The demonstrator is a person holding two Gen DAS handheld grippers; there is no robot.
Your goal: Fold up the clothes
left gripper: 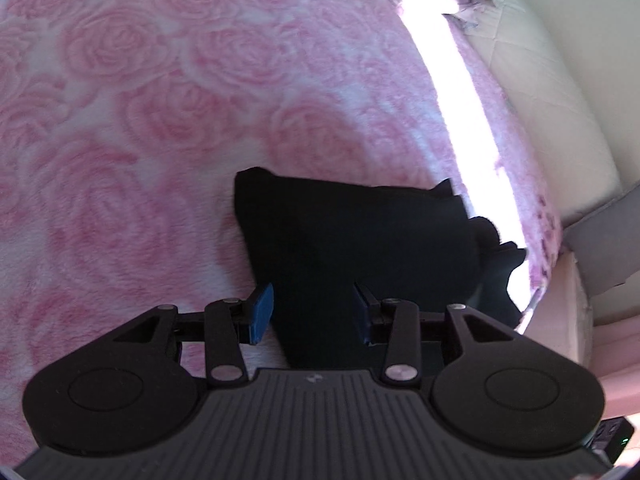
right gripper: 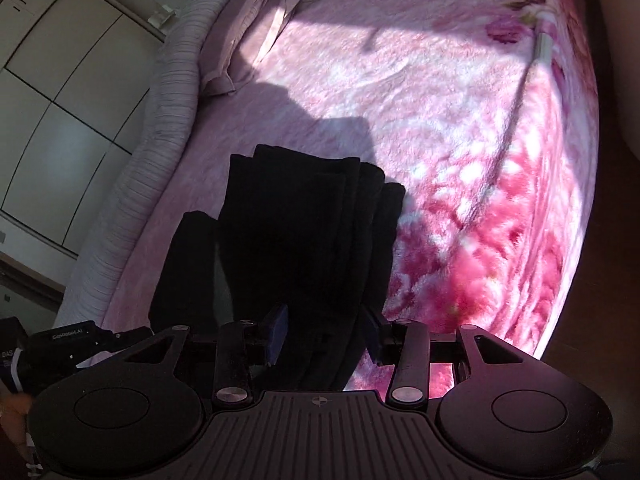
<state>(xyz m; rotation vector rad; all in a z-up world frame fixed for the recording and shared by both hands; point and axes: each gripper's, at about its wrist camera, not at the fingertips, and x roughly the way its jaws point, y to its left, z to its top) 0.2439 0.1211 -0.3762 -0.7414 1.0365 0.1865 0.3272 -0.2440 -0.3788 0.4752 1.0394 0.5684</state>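
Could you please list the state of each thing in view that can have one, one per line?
black garment: folded into a compact stack, lying on the blanket.
left gripper: open, fingers apart over the garment's near edge.
right gripper: open, garment's near end between its fingers.
pink blanket: spread flat.
pillowcase: lying crumpled at the bed's far end.

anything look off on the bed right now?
Mostly tidy. The black garment lies folded on the pink blanket, but its layers are stepped unevenly at the far end, and a loose bit sticks out at one side.
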